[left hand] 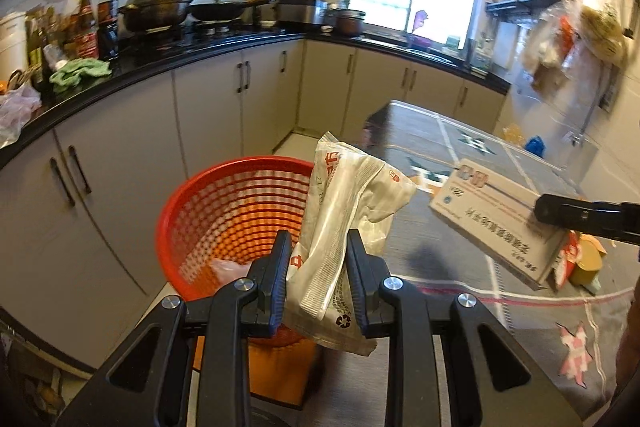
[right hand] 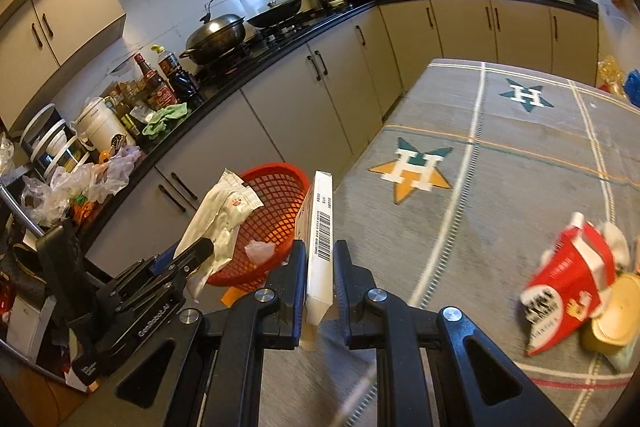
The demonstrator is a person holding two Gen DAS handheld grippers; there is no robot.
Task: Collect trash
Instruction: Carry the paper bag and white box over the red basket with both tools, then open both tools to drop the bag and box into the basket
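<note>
The left gripper (left hand: 320, 283) was closed on a crumpled white wrapper (left hand: 344, 227), its two pads pressing the wrapper from either side. The wrapper stood nearly upright between the fingers, its upper end flaring out beside the rim of a red basket (left hand: 224, 203). The basket stood off the near edge of the surface (left hand: 460, 267), on something orange, and a pale scrap lay inside it.

The right gripper (right hand: 318, 267) was closed on a flat white box (right hand: 320, 227), gripped edge-on so that a barcode faced up. In the left wrist view the box (left hand: 492, 227) hung tilted over the surface, with printed text on its broad face. From the right wrist view the box's far end sat in line with the basket's (right hand: 272, 223) rim, and the left gripper (right hand: 196, 251) with its wrapper (right hand: 220, 219) was just left of the basket.

The surface was covered by a grey cloth with star emblems. On it, to the right, lay a red carton (right hand: 568, 291) touching a yellow tub (right hand: 616, 323). A black counter (left hand: 168, 63) with pans and bottles ran along the wall behind.
</note>
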